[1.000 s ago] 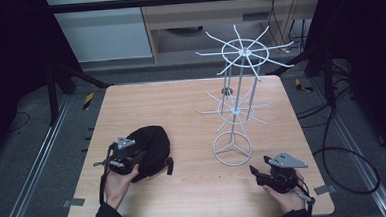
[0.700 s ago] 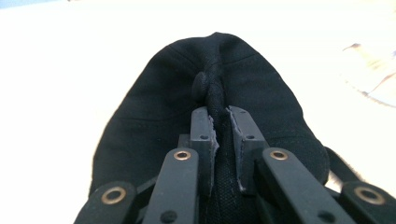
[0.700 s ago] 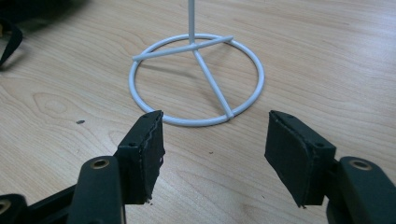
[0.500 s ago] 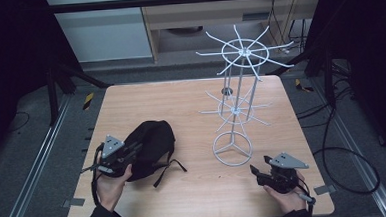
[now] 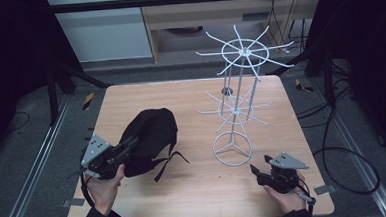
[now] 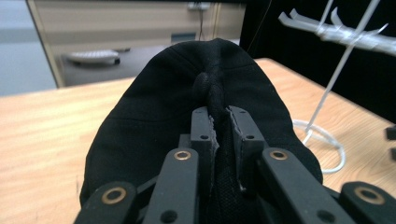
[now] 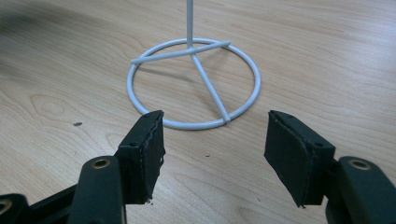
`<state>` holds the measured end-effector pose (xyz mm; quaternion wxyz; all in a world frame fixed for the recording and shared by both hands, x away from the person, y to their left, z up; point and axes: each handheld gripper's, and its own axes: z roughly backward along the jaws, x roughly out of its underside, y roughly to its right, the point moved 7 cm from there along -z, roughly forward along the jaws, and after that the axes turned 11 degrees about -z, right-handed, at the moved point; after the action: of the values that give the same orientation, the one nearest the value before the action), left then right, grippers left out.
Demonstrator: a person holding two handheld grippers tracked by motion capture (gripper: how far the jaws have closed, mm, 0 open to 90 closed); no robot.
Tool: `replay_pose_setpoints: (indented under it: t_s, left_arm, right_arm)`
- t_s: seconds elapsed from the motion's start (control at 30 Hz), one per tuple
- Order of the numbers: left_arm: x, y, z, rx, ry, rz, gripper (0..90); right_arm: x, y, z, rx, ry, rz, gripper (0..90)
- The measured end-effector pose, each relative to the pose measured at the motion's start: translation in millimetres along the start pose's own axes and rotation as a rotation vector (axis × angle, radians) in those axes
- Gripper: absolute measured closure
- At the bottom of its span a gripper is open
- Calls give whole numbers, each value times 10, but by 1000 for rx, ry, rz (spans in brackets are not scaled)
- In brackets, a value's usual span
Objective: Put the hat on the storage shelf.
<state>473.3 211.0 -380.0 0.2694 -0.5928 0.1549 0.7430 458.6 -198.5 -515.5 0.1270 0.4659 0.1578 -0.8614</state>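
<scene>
While pinched at a fold, cap (image 5: pixel 150 141) sits left of rack (image 5: pixel 233 111), partly lifted off worktop (image 5: pixel 195 188) | left gripper (image 6: pixel 219 135) fingers clenched on cap fabric | right gripper (image 7: pixel 212 154) fingers spread, nothing between, just before rack base ring.

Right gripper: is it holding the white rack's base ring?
No, the right gripper stands open with bare table between its jaws, short of the base ring.

Rack (image 6: pixel 336 35) top beyond frame edge
</scene>
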Motion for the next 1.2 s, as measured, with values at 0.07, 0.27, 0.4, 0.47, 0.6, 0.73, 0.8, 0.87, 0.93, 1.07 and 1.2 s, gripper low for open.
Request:
replay_pose_setpoints:
  t_s: [0.07,0.27,0.4,0.47,0.6,0.73,0.8,0.87,0.93,1.07,1.2]
  left_arm:
    - [-75,22,55,8,30,0,809]
    - [-344,124,229,38,129,-14,809]
    - [-512,185,327,53,191,-26,809]
    - [-553,199,345,56,204,-28,809]
    - [-786,239,393,72,291,-18,810]
    - [-921,276,392,87,333,-12,809]
    - [-987,305,392,93,354,-10,810]
    - [-1053,331,397,98,374,-11,810]
    - [-1097,348,402,103,389,-8,810]
    - [-1262,410,446,116,439,-12,810]
    - [-1385,453,487,123,472,-21,811]
  right_arm:
    - [-2,1,0,0,2,1,375]
    - [1,1,-7,5,2,3,377]
    - [7,-4,-6,5,-1,1,377]
    - [8,-1,-7,8,-2,5,378]
    - [11,0,-6,11,-3,5,379]
    - [11,5,-5,11,-2,4,378]
    - [9,11,-7,14,0,8,378]
    - [9,14,-8,15,0,9,378]
    - [9,15,-9,16,0,9,378]
    - [8,18,-9,16,1,10,378]
    - [9,22,-11,18,1,13,378]
